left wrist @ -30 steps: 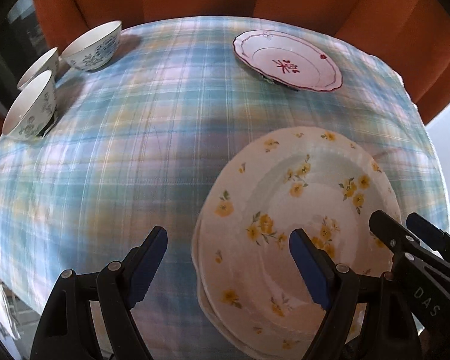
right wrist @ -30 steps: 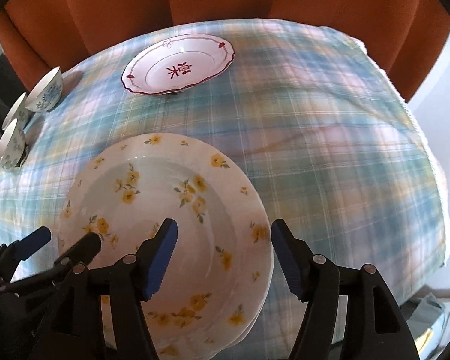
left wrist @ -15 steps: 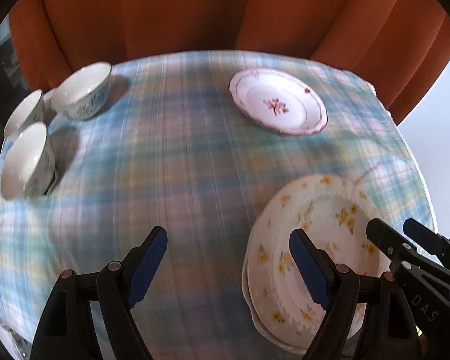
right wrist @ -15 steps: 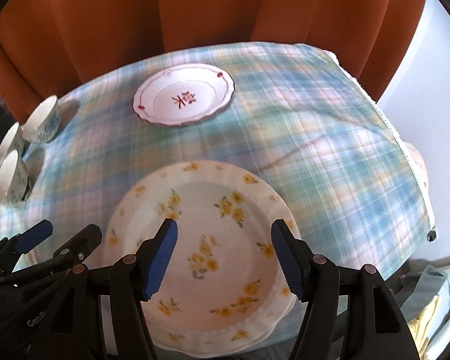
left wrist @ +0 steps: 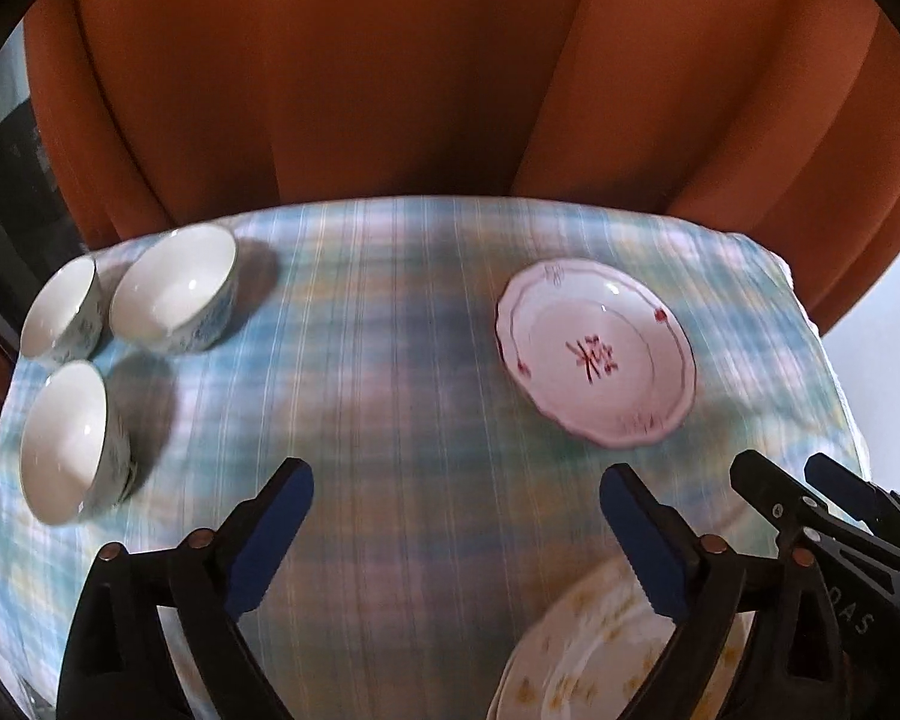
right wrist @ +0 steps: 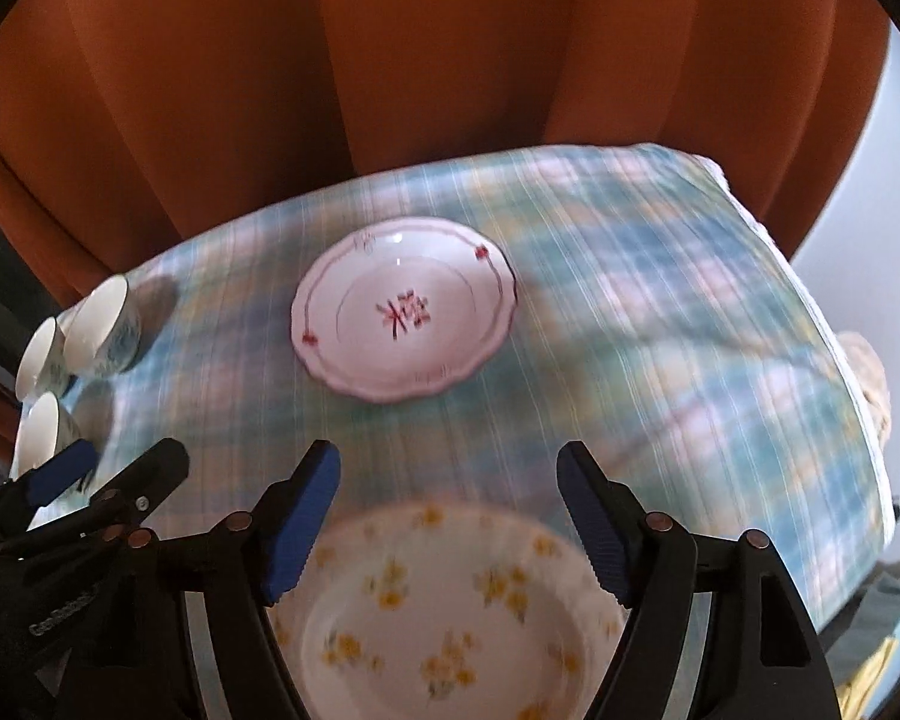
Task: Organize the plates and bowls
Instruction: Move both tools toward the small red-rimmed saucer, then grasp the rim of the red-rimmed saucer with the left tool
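A stack of yellow-flowered plates (right wrist: 456,618) lies at the near edge of the plaid table, right under my right gripper (right wrist: 450,516), which is open and empty above it. The stack also shows in the left wrist view (left wrist: 594,654) at the lower right. A white plate with red markings (left wrist: 597,360) (right wrist: 405,315) lies farther back. Three white-and-blue bowls (left wrist: 174,288) (left wrist: 60,306) (left wrist: 69,441) stand at the far left. My left gripper (left wrist: 456,534) is open and empty above bare cloth.
The table is covered with a blue plaid cloth (left wrist: 390,420) (right wrist: 660,330). Orange curtains (left wrist: 390,90) hang right behind the table. The table's right edge (right wrist: 840,360) drops off beside a pale wall.
Both grippers have pulled back and tilted up from the flowered plates. The plates now sit lower in both views and the curtain fills more of them. Both stay open.
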{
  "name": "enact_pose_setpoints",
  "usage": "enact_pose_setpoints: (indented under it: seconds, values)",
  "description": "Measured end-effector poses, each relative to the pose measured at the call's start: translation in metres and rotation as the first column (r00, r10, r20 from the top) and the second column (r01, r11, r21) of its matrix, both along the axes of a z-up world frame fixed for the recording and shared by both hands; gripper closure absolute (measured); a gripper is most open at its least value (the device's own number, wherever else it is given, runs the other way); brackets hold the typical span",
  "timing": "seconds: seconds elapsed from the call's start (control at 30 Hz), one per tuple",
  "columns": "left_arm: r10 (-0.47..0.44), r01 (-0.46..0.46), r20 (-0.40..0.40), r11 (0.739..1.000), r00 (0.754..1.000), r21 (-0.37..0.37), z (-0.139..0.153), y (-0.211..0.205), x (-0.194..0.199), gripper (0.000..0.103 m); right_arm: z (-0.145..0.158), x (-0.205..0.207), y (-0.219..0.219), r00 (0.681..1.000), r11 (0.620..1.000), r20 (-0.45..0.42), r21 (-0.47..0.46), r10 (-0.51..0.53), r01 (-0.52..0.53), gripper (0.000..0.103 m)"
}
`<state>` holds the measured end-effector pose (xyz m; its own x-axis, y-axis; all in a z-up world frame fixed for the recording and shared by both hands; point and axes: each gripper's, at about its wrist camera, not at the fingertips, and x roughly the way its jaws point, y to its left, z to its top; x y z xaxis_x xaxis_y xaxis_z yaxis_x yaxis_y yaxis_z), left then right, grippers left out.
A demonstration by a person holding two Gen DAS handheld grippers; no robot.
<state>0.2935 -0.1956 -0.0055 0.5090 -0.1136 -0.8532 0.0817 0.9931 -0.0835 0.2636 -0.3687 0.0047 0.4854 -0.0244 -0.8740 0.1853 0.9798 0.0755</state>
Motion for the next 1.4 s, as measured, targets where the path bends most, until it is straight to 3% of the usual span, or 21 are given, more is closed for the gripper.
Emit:
enact_pose_setpoints:
  seconds: [0.5, 0.7, 0.83, 1.0, 1.17, 1.4]
  values:
    - [0.043, -0.043, 0.003, 0.998, 0.999, 0.039, -0.024, -0.044, 0.092, 0.009, -0.035, 0.108, -0.052, 0.999, 0.998, 0.031, 0.057, 0.024, -0.026, 0.025]
    - [0.066, -0.065, -0.015, 0.995, 0.998, 0.078, -0.052, -0.057, 0.115, 0.014, -0.057, 0.138, -0.063, 0.999, 0.998, 0.024, 0.05, 0.041, -0.043, 0.025]
    - [0.076, -0.073, -0.051, 0.996, 0.996, 0.06, -0.072, -0.059, 0.126, 0.017, -0.077, 0.152, -0.067, 0.999, 0.998, 0.001, 0.053, 0.046, -0.046, 0.026]
    - [0.069, -0.065, -0.082, 0.996, 0.994, 0.057, -0.091, -0.065, 0.13, 0.026, -0.096, 0.16, -0.063, 0.996, 0.994, -0.034, 0.081, 0.077, -0.074, 0.043]
    - [0.042, -0.04, -0.132, 0.999, 0.99, 0.014, -0.105, -0.069, 0.131, 0.049, -0.106, 0.162, -0.057, 0.995, 0.994, -0.049, 0.069, 0.088, -0.084, 0.053]
    - [0.056, -0.055, -0.145, 0.998, 0.988, 0.012, -0.103, -0.061, 0.127, 0.049, -0.103, 0.157, -0.049, 0.994, 0.995, -0.059, 0.037, 0.093, -0.091, 0.052]
